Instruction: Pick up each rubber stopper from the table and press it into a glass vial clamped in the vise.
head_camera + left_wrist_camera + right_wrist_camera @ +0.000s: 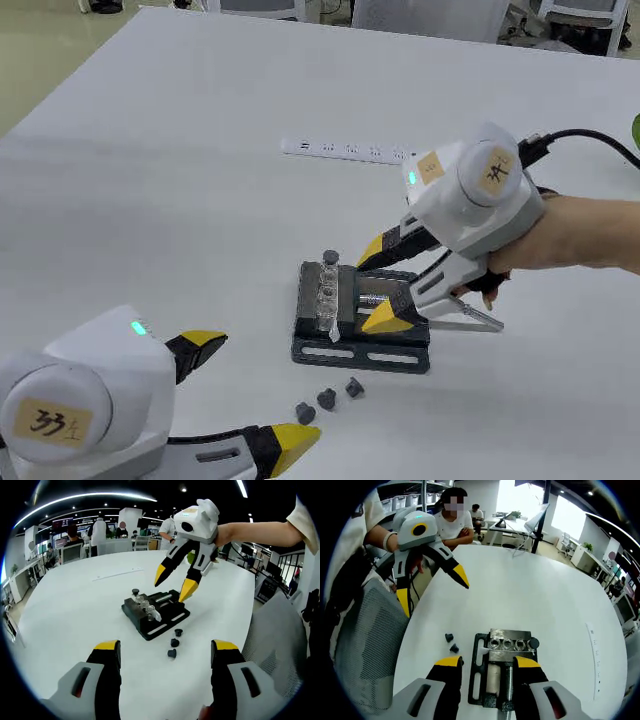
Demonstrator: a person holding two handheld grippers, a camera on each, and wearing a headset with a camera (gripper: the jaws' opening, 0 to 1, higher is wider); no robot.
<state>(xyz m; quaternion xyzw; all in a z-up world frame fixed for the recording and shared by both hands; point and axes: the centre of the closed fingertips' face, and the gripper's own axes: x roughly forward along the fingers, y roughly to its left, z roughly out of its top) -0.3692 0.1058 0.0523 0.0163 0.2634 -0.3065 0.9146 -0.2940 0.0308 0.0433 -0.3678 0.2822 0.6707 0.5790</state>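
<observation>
Your right tongs point(375, 288) hang just above the vise point(360, 355), jaws spread fairly wide w/ nothing between them. They straddle its screw side, prob. so you can watch or steady the row of vials point(327, 295) clamped in it. Your left tongs point(265, 388) sit low on the near side of the vise, jaws wide & empty, pointed toward the three loose stoppers point(327, 398). Those lie on the table just in front of the vise, close together, apart from its base. That spread looks enough to close on one of them.

The vial at the far end of the vise row already carries a fitted stopper point(330, 258). The other three look open, so approx. a quarter done by my read. Vials stand upright, mouths up, so a plug can go straight down.

The table point(150, 200) is white & matte; a power strip point(345, 151) lies well beyond the vise. Behind it: open office w/ desks, chairs, ceiling lights, a few people.
</observation>
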